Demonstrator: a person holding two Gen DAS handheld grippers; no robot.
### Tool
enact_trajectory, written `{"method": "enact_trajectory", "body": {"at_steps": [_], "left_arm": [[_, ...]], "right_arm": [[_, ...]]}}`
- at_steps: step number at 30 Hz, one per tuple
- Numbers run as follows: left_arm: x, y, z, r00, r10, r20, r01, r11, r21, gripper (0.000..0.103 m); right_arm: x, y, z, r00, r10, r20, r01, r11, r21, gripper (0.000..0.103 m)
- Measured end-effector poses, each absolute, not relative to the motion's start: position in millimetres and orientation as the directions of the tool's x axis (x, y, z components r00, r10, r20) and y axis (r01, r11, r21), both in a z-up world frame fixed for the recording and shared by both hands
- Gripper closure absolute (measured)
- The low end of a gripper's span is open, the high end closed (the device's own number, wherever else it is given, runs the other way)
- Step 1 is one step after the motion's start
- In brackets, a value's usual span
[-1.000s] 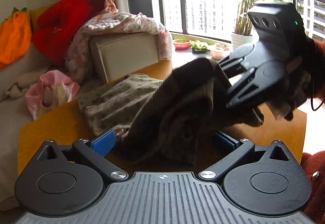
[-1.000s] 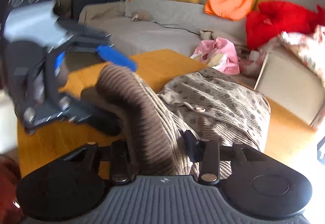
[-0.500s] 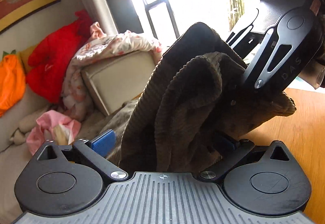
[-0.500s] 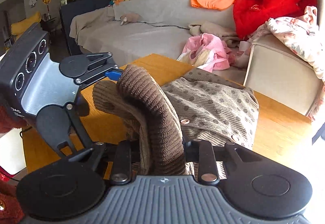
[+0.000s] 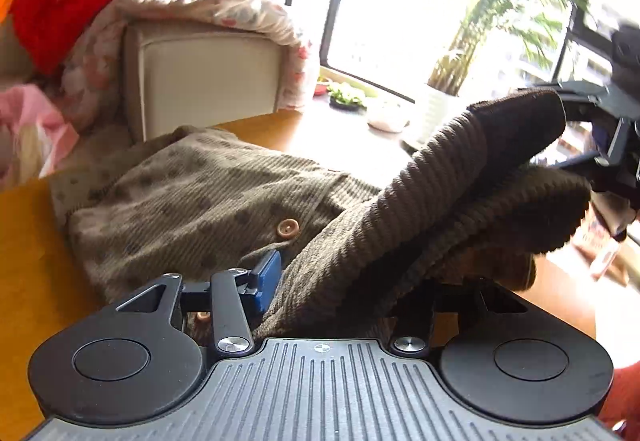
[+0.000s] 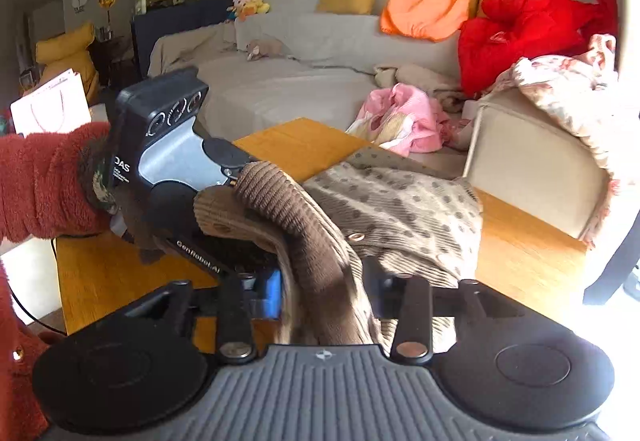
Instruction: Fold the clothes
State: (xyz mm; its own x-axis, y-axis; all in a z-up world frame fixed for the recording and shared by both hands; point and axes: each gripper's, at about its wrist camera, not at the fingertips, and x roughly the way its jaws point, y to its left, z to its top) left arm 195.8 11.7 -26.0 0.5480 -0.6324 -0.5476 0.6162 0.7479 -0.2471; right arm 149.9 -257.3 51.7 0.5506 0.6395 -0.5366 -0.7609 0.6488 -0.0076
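A taupe dotted cardigan (image 5: 192, 201) with round buttons lies bunched on the wooden table (image 5: 24, 261). Its dark brown ribbed band (image 5: 440, 193) is lifted off the table and stretches between both grippers. My left gripper (image 5: 352, 281) is shut on the band's near end; one blue pad shows, the other finger is hidden by cloth. In the right wrist view my right gripper (image 6: 324, 289) is shut on the same ribbed band (image 6: 288, 201), above the cardigan (image 6: 400, 209). The left gripper's body (image 6: 172, 145) is close by on the left, its fingertips buried under the cloth.
A beige armrest (image 5: 200, 73) draped with a floral blanket (image 6: 568, 93) borders the table's (image 6: 528, 253) far side. A pink garment (image 6: 404, 121), a red coat (image 6: 528, 29) and an orange cushion (image 6: 428, 1) lie on the sofa. A potted plant (image 5: 436, 109) stands by the window.
The ribbed band stood raised between the grippers half a second ago; now it hangs lower and stretches sideways. Both grippers have stayed shut on it and swung over the cardigan.
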Motion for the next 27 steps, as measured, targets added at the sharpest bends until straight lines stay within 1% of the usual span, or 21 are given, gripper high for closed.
{"method": "enact_trajectory", "body": {"at_steps": [1,2,3,4,5,6,8,10,13,16,18,20,22,23,25,27], "left_arm": [[199,17,-25,0.543,-0.645,-0.538,0.594,0.748,-0.297,0.053],[202,22,-25,0.539,-0.656,-0.528,0.575,0.745,-0.338,0.053],[205,26,-25,0.536,-0.665,-0.519,0.557,0.741,-0.374,0.053],[209,29,-25,0.535,-0.67,-0.515,0.542,0.74,-0.399,0.053],[211,32,-25,0.533,-0.675,-0.51,0.524,0.737,-0.427,0.053],[214,37,-26,0.528,-0.684,-0.504,0.501,0.73,-0.465,0.053],[221,45,-27,0.519,-0.7,-0.49,0.456,0.712,-0.533,0.053],[226,52,-29,0.516,-0.709,-0.481,0.419,0.699,-0.58,0.053],[233,61,-32,0.516,-0.715,-0.471,0.372,0.683,-0.628,0.053],[228,67,-32,0.52,-0.715,-0.468,0.36,0.68,-0.639,0.054],[224,71,-32,0.519,-0.713,-0.471,0.357,0.682,-0.638,0.055],[217,70,-27,0.522,-0.705,-0.48,0.392,0.698,-0.599,0.055],[210,70,-22,0.525,-0.697,-0.488,0.426,0.712,-0.559,0.055],[205,69,-20,0.524,-0.698,-0.489,0.443,0.713,-0.544,0.055],[185,64,-12,0.501,-0.731,-0.464,0.476,0.68,-0.558,0.054],[166,60,-4,0.478,-0.761,-0.438,0.507,0.646,-0.57,0.054]], "right_arm": [[144,-272,54,0.601,0.614,-0.512,-0.731,0.681,-0.04,0.023],[137,-284,51,0.643,0.57,-0.511,-0.7,0.708,-0.09,0.018],[131,-294,45,0.681,0.52,-0.516,-0.667,0.73,-0.145,0.016],[124,-304,40,0.717,0.467,-0.518,-0.632,0.748,-0.2,0.016],[119,-313,31,0.728,0.43,-0.534,-0.611,0.76,-0.221,0.016],[116,-319,21,0.721,0.414,-0.556,-0.605,0.767,-0.213,0.016],[110,-322,3,0.695,0.414,-0.588,-0.619,0.76,-0.198,0.016],[106,-313,-10,0.694,0.411,-0.591,-0.638,0.732,-0.24,0.016],[105,-282,-24,0.722,0.405,-0.562,-0.658,0.653,-0.375,0.016],[118,-249,-33,0.739,0.438,-0.512,-0.664,0.597,-0.45,0.017],[133,-236,-34,0.732,0.478,-0.485,-0.674,0.608,-0.42,0.019],[147,-227,-32,0.721,0.515,-0.463,-0.685,0.628,-0.369,0.027],[158,-223,-24,0.706,0.545,-0.453,-0.696,0.653,-0.299,0.051],[159,-225,-16,0.694,0.567,-0.444,-0.705,0.661,-0.257,0.058],[156,-231,-1,0.692,0.588,-0.418,-0.703,0.682,-0.204,0.069],[150,-239,11,0.696,0.592,-0.406,-0.694,0.7,-0.17,0.076]]}}
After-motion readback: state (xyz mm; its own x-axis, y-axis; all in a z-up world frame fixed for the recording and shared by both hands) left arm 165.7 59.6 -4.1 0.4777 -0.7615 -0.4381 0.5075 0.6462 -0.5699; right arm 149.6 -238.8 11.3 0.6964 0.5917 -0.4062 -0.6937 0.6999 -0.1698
